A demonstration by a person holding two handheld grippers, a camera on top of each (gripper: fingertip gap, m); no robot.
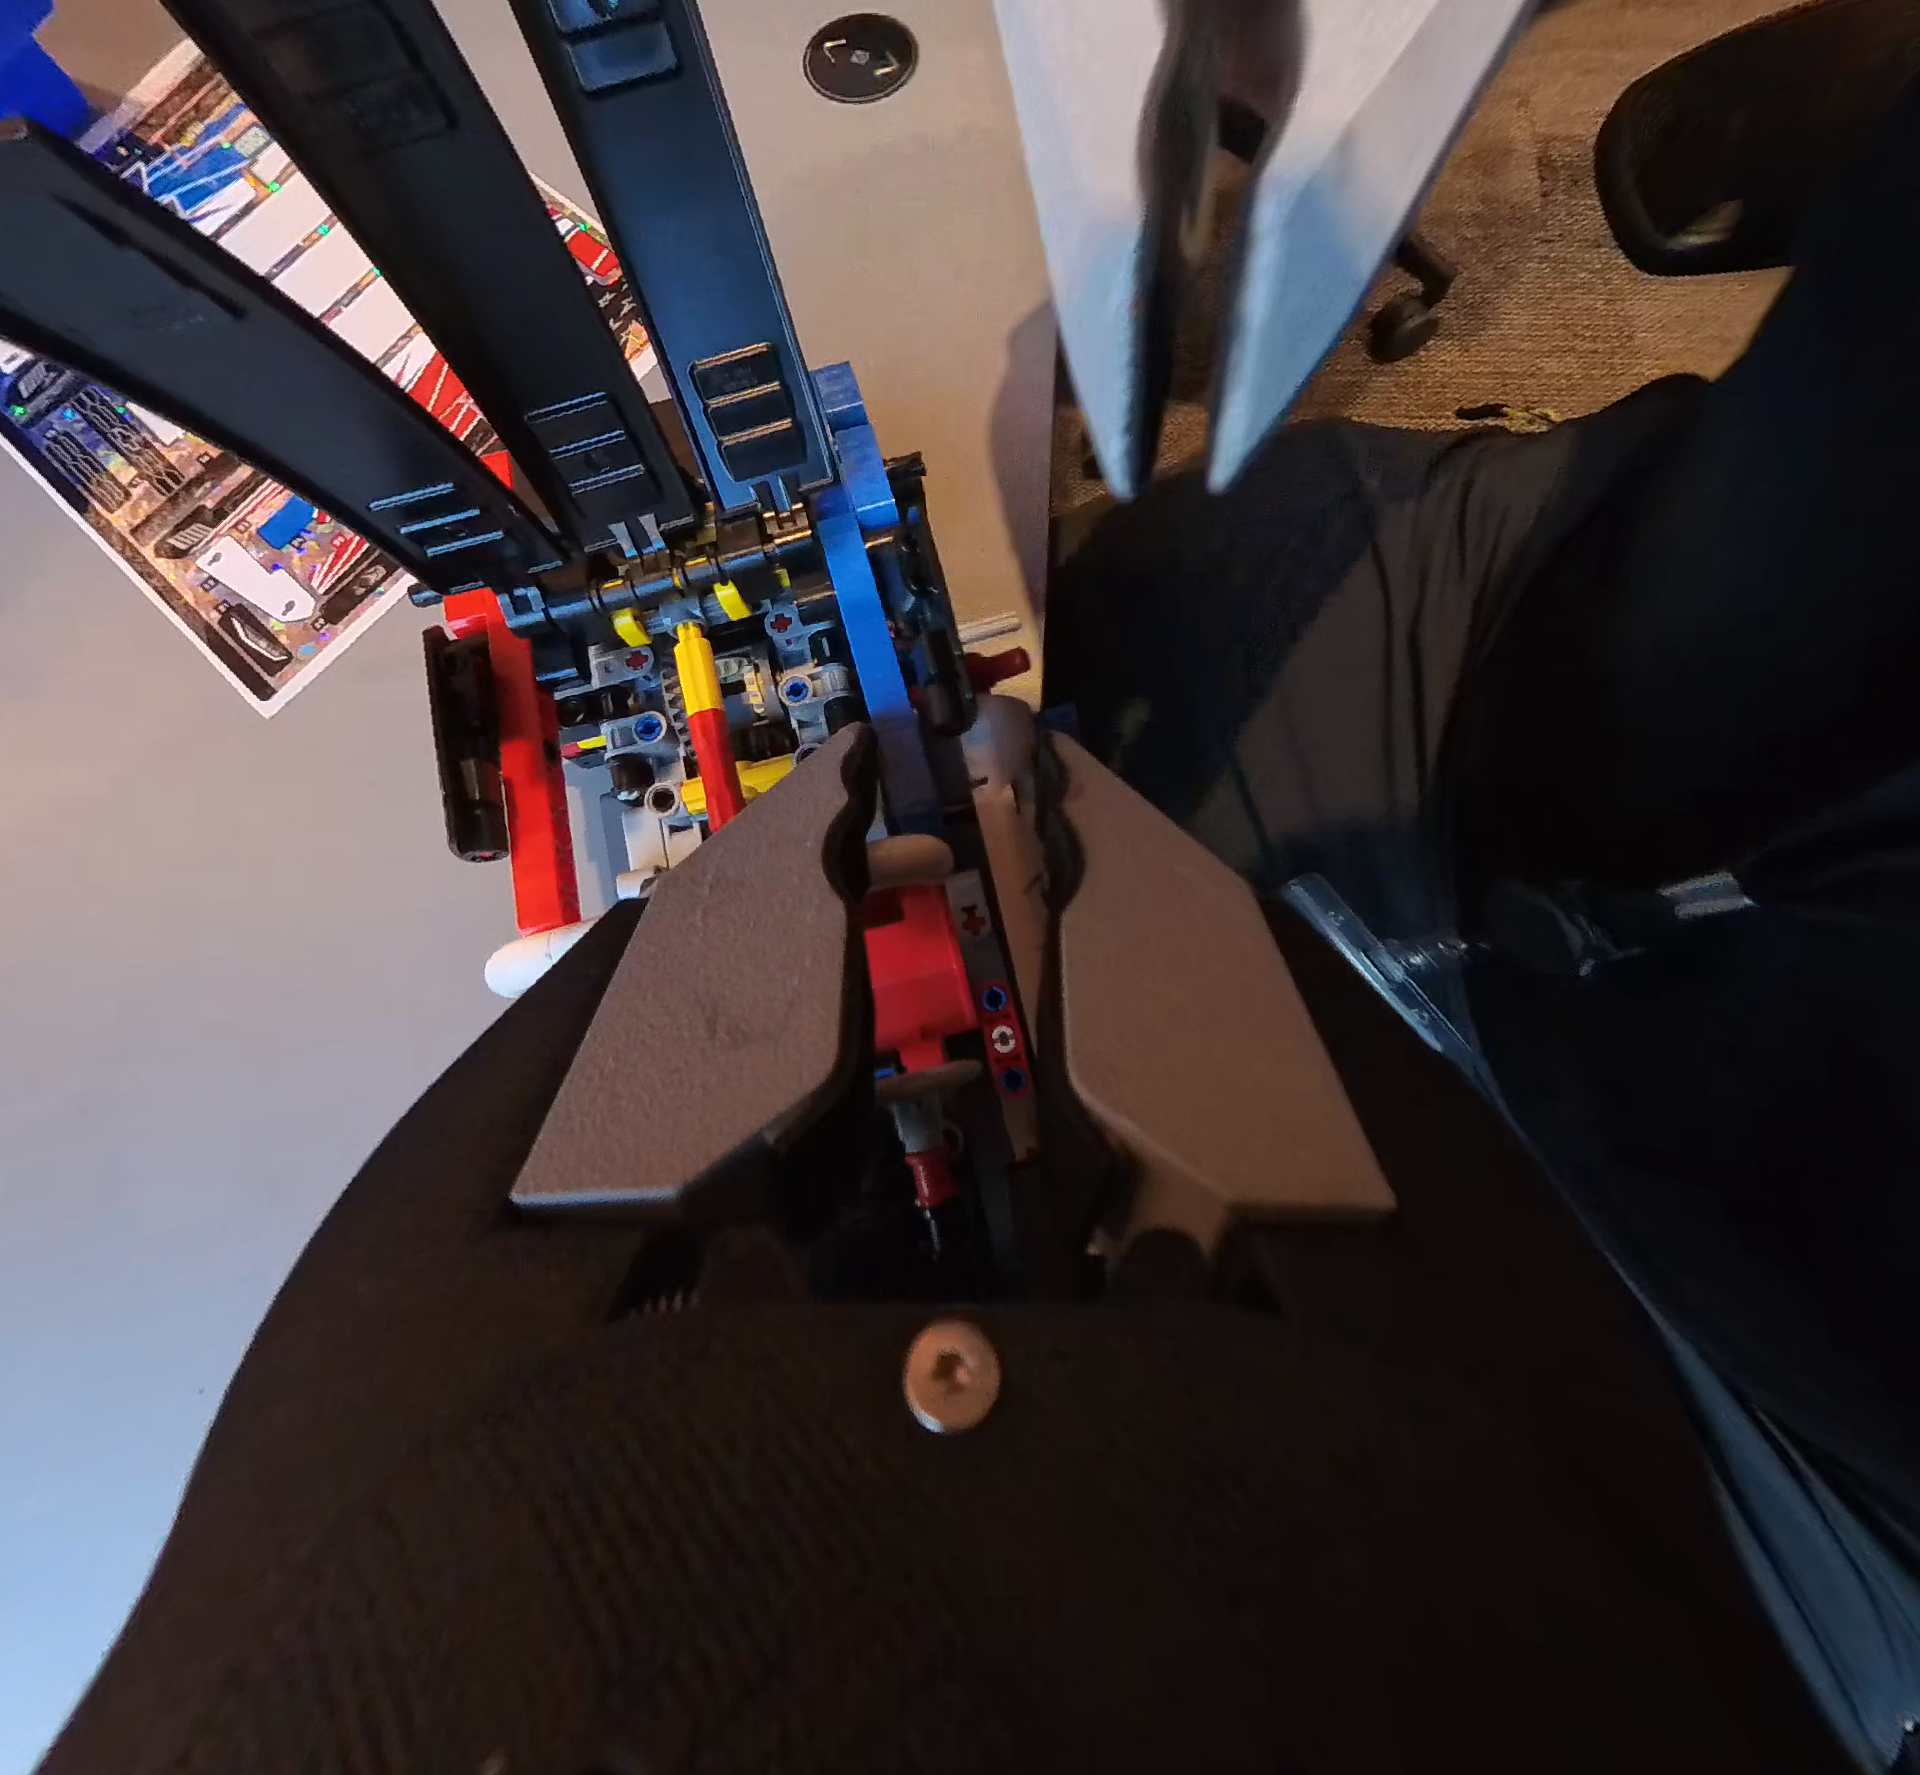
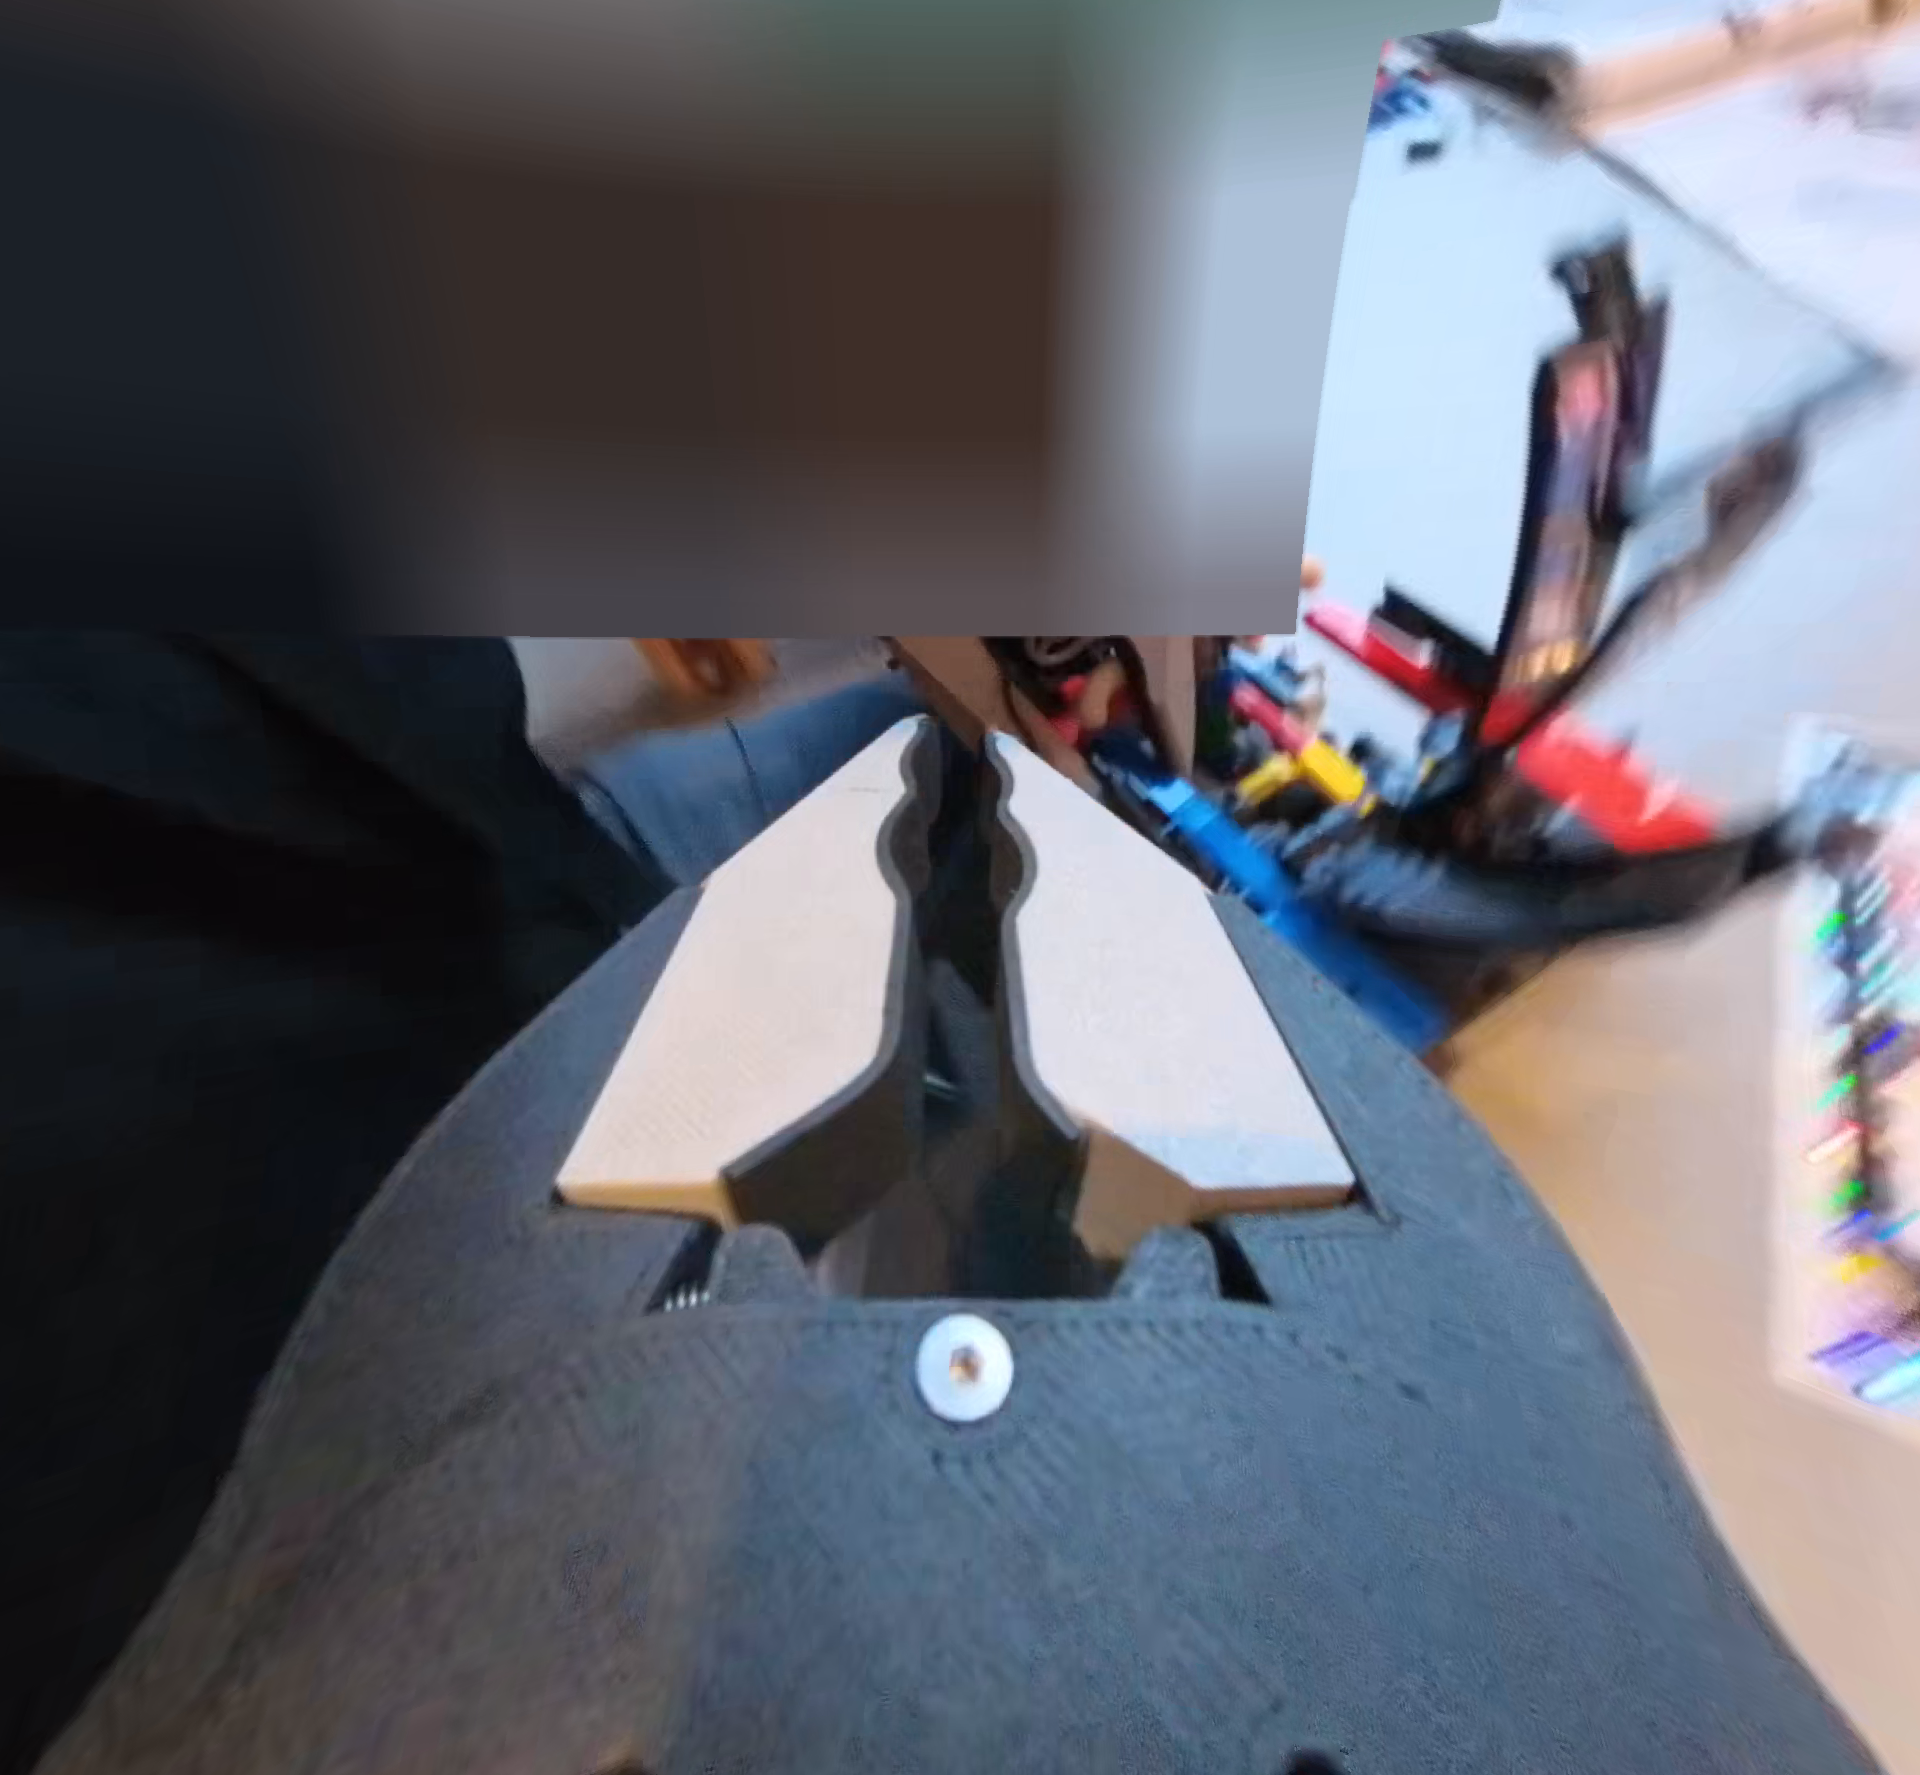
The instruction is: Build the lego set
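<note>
Our left wrist view looks steeply down from close range onto the lego model (image 1: 727, 645) at the table (image 1: 208, 998) edge. Our right wrist view faces the person's torso from farther off. Both show the model (image 2: 1351, 790).

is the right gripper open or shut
Shut: in its own wrist view the right gripper has its fingertips nearly touching, with nothing visible between them.

We see the left gripper (image 1: 956, 769) low in its own view, fingers (image 1: 727, 977) closed in, clamping the lego model (image 1: 727, 686) between them. The right gripper (image 2: 961, 738) points elsewhere, tips nearly touching, nothing between them; it also shows blurred above in the left view.
</note>
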